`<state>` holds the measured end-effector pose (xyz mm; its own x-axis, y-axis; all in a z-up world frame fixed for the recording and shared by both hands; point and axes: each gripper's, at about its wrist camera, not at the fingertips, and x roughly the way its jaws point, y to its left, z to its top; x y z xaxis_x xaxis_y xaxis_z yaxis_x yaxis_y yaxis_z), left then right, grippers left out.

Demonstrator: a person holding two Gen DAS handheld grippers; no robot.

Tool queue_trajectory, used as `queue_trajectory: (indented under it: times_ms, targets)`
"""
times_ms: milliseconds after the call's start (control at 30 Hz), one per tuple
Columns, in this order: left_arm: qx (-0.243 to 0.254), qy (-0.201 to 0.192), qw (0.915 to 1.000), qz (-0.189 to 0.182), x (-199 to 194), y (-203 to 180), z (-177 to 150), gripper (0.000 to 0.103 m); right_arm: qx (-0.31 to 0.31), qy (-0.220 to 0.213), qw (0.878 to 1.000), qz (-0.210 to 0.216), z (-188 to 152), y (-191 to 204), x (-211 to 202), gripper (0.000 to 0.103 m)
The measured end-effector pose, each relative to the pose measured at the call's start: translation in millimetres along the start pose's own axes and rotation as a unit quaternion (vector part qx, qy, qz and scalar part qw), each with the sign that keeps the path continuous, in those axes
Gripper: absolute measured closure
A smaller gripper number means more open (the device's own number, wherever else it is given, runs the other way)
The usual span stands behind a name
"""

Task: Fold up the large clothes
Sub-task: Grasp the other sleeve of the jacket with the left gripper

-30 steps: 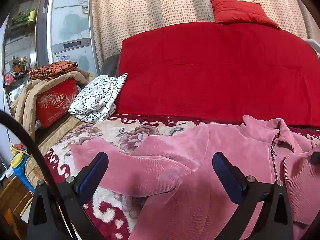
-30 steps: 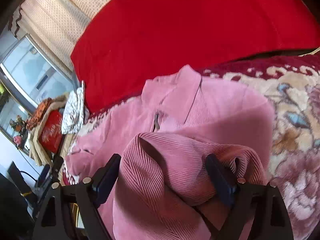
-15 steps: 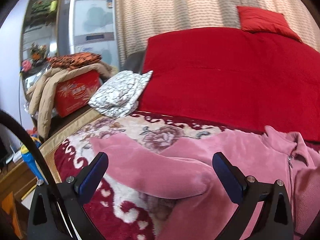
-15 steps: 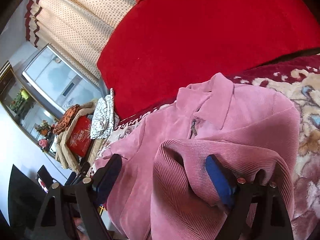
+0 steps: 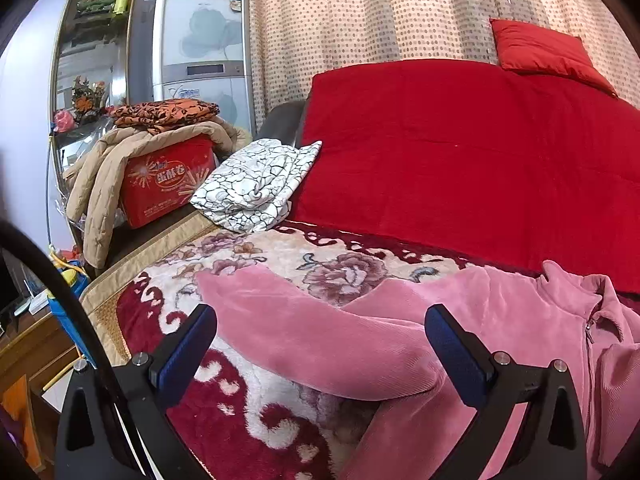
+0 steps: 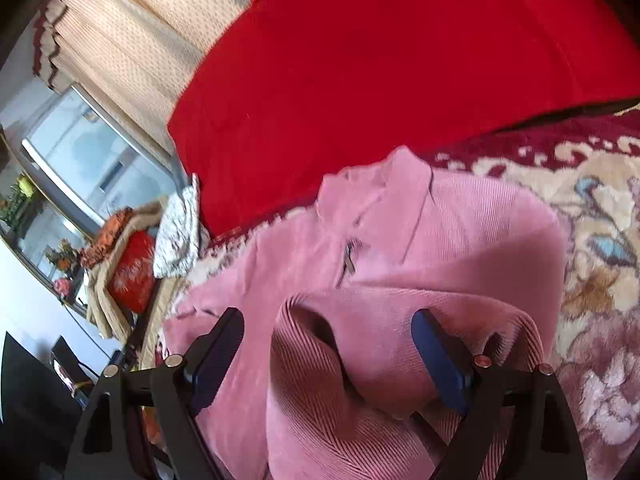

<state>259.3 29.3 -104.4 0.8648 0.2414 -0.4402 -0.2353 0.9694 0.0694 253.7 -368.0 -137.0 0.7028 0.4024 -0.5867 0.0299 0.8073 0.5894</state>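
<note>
A pink zip-up jacket (image 5: pixel 520 320) lies spread on a floral blanket (image 5: pixel 280 248) on the bed. One pink sleeve (image 5: pixel 304 332) runs across from the left. My left gripper (image 5: pixel 320 320) stands open just above it, with one finger on each side and neither pad touching. In the right wrist view the jacket (image 6: pixel 460 240) shows its collar (image 6: pixel 400 184) and zipper pull (image 6: pixel 348 256). A ribbed fold of the jacket (image 6: pixel 320 360) humps up between the fingers of my right gripper (image 6: pixel 328 318). That gripper is wide open, with a gap at its left pad.
A red quilt (image 5: pixel 460 152) with a red pillow (image 5: pixel 544 52) fills the back. Far left lie a folded black-and-white cloth (image 5: pixel 256 184) and a red box (image 5: pixel 168 180) under a beige coat (image 5: pixel 104 176). The bed's edge drops at the left by a blue bottle (image 5: pixel 68 308).
The left gripper has slid left along the jacket, so the sleeve now lies centred between its fingers. The right view has tilted slightly, and the ribbed fold stays between its open jaws.
</note>
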Motion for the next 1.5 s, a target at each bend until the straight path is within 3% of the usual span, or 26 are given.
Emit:
queue_trajectory:
  times_ms: [67, 133, 233, 300, 367, 400, 467, 567, 633, 800, 867, 1000, 1100, 1167, 1200, 1333, 1433, 1500]
  targets:
    - [0.002, 0.009, 0.9997, -0.022, -0.6, -4.4, -1.8, 0.0, 0.001, 0.021, 1.0, 0.0, -2.4, -0.9, 6.6, 0.015]
    - [0.013, 0.021, 0.997, -0.074, -2.9, -15.0, -4.4, 0.0, 0.009, 0.046, 0.998, 0.032, -5.1, 1.1, 12.4, 0.015]
    - [0.055, 0.034, 0.9872, -0.146, -9.0, -37.6, -9.1, 0.0, 0.055, 0.063, 0.984, 0.157, -4.4, 0.9, 9.9, 0.015]
    - [0.08, 0.035, 0.9783, -0.188, -16.6, -52.3, -14.3, 0.0, 0.089, 0.028, 0.962, 0.255, 0.0, -3.6, -5.4, 0.015]
    - [0.102, 0.034, 0.9644, -0.242, -27.7, -65.8, -20.1, 0.0, 0.112, -0.009, 0.948, 0.299, 4.8, -12.5, -20.3, 0.015]
    - [0.111, 0.032, 0.9588, -0.259, -32.7, -71.8, -22.1, 0.0, 0.116, -0.018, 0.95, 0.289, 5.7, -16.3, -23.9, 0.015]
    - [0.133, 0.035, 0.9406, -0.311, -44.8, -85.7, -27.8, 0.0, 0.124, -0.033, 0.966, 0.224, 6.9, -26.7, -28.7, 0.014]
    - [0.166, 0.057, 0.9025, -0.393, -62.9, -106.9, -38.6, 0.0, 0.131, -0.025, 0.982, 0.133, 6.6, -41.8, -29.8, 0.014]
    - [0.204, 0.068, 0.8794, -0.425, -73.6, -124.1, -49.7, 0.0, 0.129, -0.027, 0.985, 0.109, 6.8, -47.6, -34.4, 0.014]
    - [0.269, 0.14, 0.8371, -0.456, -77.5, -172.7, -83.1, 0.0, 0.149, -0.059, 0.983, 0.09, 9.7, -69.6, -57.2, 0.014]
    - [0.274, 0.158, 0.8277, -0.464, -75.9, -183.2, -89.9, 0.0, 0.157, -0.082, 0.982, 0.069, 11.6, -80.0, -66.9, 0.014]
    - [0.256, 0.174, 0.8237, -0.475, -69.0, -193.9, -93.2, 0.004, 0.179, -0.097, 0.977, 0.06, 18.1, -102.3, -78.1, 0.014]
    - [0.233, 0.187, 0.8265, -0.477, -61.8, -197.8, -90.5, 0.049, 0.184, -0.094, 0.976, 0.066, 17.4, -108.9, -82.5, 0.014]
    - [0.216, 0.188, 0.83, -0.479, -51.1, -199.3, -84.6, 0.065, 0.178, -0.087, 0.978, 0.066, 16.9, -107.7, -82.2, 0.014]
    - [0.205, 0.189, 0.8311, -0.481, -47.8, -197.9, -81.2, 0.079, 0.175, -0.082, 0.979, 0.066, 16.3, -105.0, -79.0, 0.014]
    - [0.124, 0.174, 0.8278, -0.519, -38.1, -170.8, -52.5, 0.085, 0.168, -0.074, 0.981, 0.064, 13.3, -97.6, -74.5, 0.015]
    - [0.063, 0.131, 0.8413, -0.521, -27.3, -139.3, -25.9, 0.086, 0.163, -0.071, 0.982, 0.068, 11.9, -93.3, -71.1, 0.014]
    - [0.009, 0.127, 0.8521, -0.508, -9.2, -117.6, -13.2, 0.086, 0.162, -0.065, 0.982, 0.073, 11.0, -90.9, -66.9, 0.015]
